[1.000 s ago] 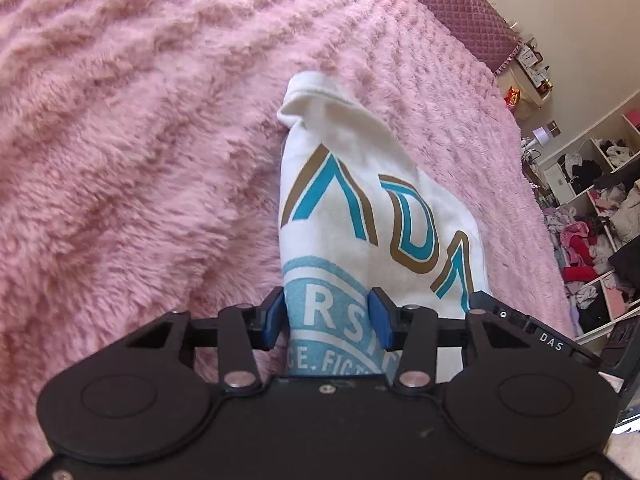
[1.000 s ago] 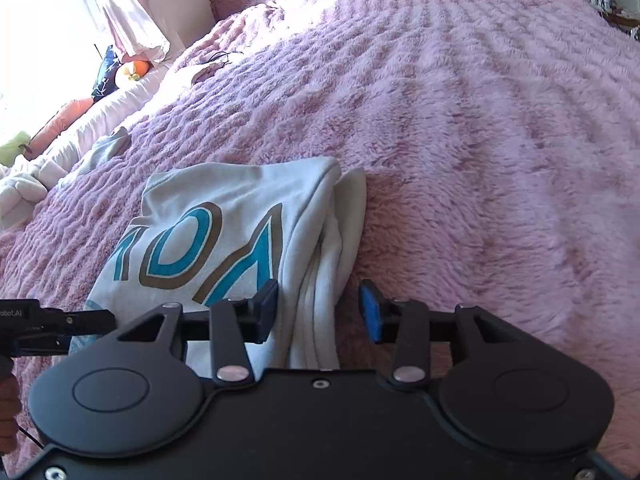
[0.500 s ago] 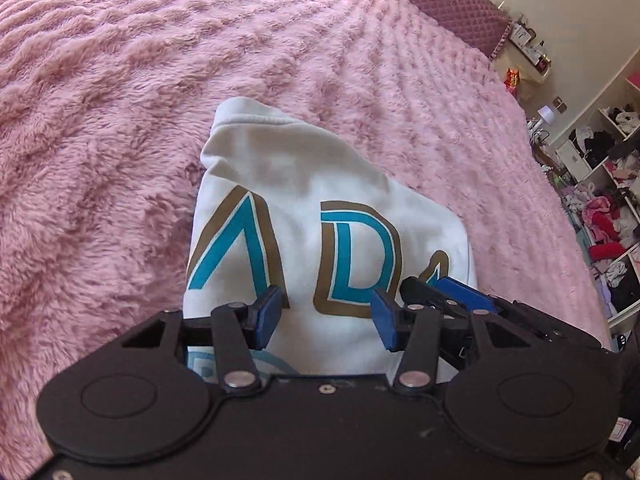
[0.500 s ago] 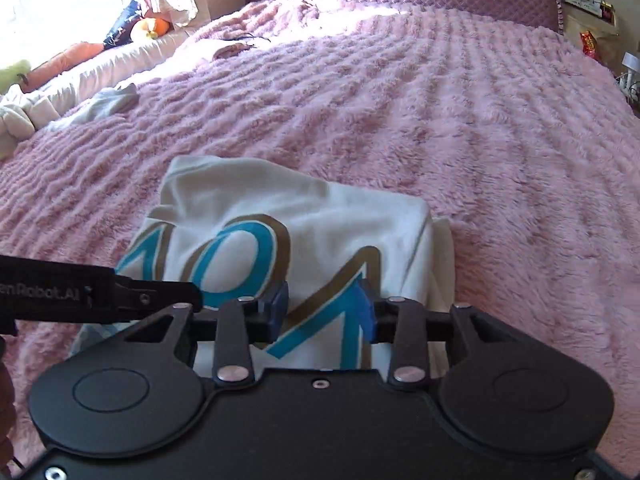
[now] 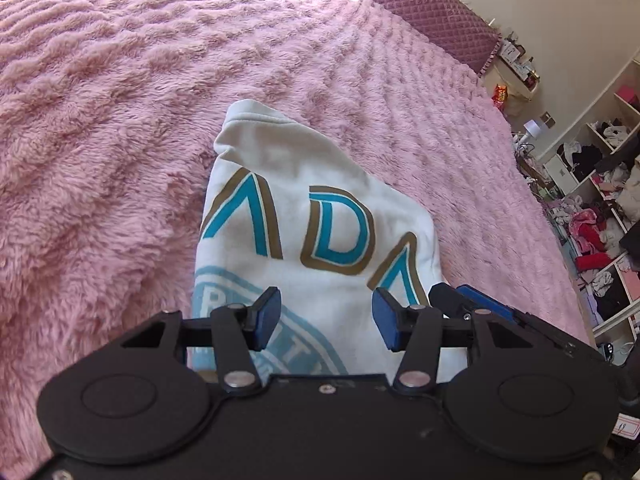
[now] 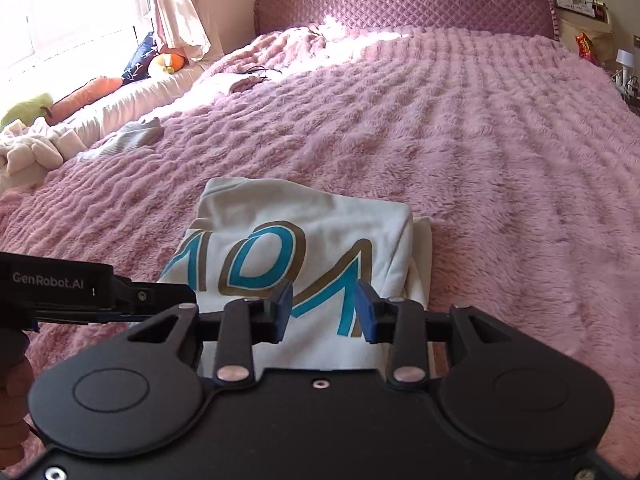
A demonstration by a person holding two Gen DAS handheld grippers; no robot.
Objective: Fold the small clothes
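Note:
A white shirt (image 5: pixel 320 216) with teal and gold letters lies folded into a compact packet on the pink fuzzy bedspread (image 5: pixel 100 140). My left gripper (image 5: pixel 326 312) hovers over its near edge, open, with no cloth pinched between the blue pads. In the right wrist view the same shirt (image 6: pixel 312 216) lies just ahead, a folded layer showing along its right side. My right gripper (image 6: pixel 323 308) stands part open above the print, its jaws opening a little, nothing between them. The left gripper's body (image 6: pixel 80 288) reaches in from the left, close beside it.
A striped garment (image 6: pixel 128 136) lies far left on the bed, with plush toys (image 6: pixel 80 96) and pale clothes beyond it by the window. A quilted purple headboard (image 6: pixel 400 4) closes the far end. Cluttered shelves (image 5: pixel 600 220) stand past the bed's right edge.
Both grippers have drawn back and risen from the shirt. The left jaws have widened. The right gripper has shifted from the shirt's right edge to over the print.

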